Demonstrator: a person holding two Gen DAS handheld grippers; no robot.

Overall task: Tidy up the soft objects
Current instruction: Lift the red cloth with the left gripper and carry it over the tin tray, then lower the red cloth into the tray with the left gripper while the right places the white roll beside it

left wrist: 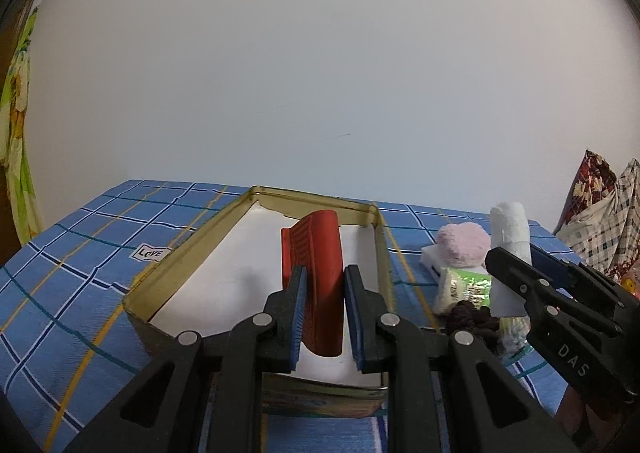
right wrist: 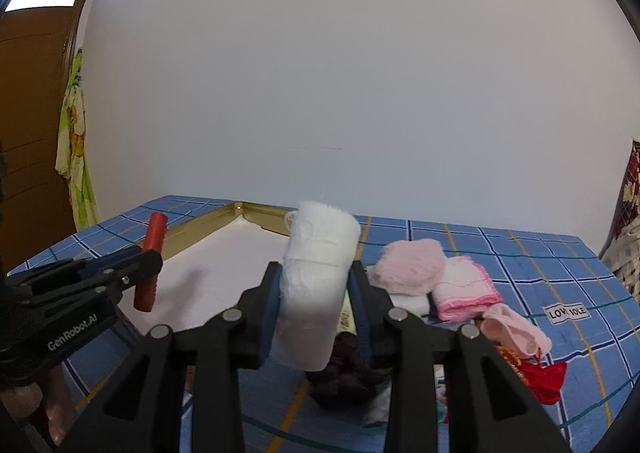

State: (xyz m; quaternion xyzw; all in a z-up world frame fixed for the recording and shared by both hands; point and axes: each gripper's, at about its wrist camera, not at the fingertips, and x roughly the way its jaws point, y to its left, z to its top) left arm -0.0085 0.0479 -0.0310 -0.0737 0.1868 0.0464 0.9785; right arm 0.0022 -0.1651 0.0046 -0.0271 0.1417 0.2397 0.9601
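Left gripper fingers clamp a red roll, raised over the gold-rimmed tin with its white lining. Right gripper fingers clamp a white cloth roll beside the tin. Pink cloths piled on the blue checked worktop.
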